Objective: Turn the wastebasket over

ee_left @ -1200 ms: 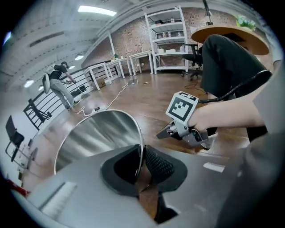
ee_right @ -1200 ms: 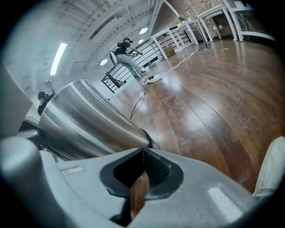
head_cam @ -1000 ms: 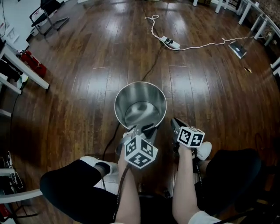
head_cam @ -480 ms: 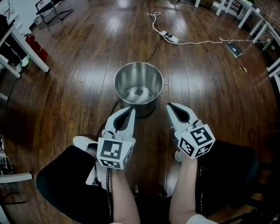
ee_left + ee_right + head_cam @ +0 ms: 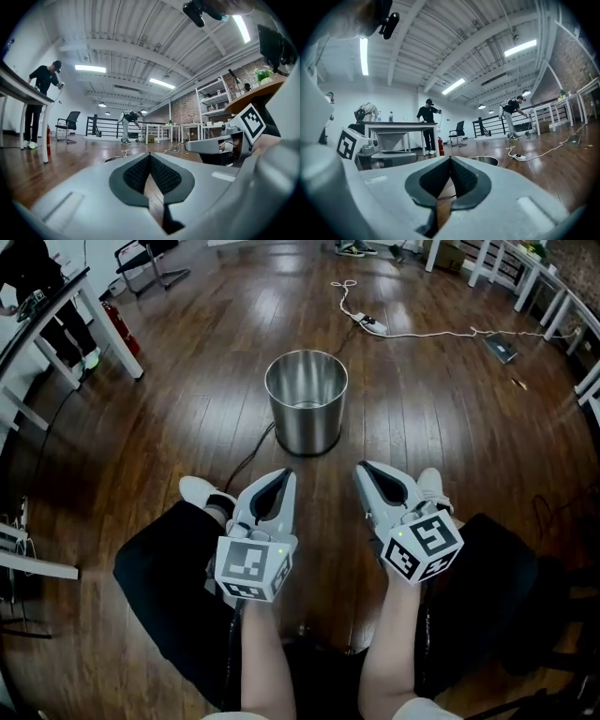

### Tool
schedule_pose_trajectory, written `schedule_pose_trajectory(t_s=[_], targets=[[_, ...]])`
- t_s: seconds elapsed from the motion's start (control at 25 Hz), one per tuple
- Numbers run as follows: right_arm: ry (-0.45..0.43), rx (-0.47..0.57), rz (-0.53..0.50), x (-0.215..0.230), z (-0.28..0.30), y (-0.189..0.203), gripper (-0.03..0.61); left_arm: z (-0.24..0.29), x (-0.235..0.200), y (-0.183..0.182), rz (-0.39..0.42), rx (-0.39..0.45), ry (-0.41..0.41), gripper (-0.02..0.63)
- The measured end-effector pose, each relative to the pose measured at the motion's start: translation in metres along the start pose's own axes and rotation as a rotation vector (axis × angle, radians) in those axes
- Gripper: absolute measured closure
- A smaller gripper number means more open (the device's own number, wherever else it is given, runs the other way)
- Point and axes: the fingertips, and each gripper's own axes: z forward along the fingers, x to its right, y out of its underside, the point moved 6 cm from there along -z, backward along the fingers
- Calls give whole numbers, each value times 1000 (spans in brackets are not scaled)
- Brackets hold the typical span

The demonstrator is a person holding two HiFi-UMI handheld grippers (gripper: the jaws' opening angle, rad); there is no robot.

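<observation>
A: Left gripper (image 5: 283, 476) and right gripper (image 5: 365, 471), holding anything?
B: Nothing. Both are clenched empty, side by side.
A: And the wastebasket (image 5: 306, 418)?
B: Beyond them on the wooden floor (image 5: 450, 399), well apart from both. It stands upright, long axis vertical, mouth up.

Shiny steel wastebasket (image 5: 306, 401) stands upright, mouth up, on the wooden floor (image 5: 450, 418)
</observation>
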Motion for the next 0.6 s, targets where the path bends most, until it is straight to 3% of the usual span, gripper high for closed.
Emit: schedule_pose_trajectory(t_s=[0.24, 0.6], targets=[[-5, 27, -34, -74, -74, 2, 586, -75, 54, -5, 84, -1, 19, 598], [88, 8, -63, -187, -129, 25, 586, -200, 40, 4, 22, 53, 25, 598]])
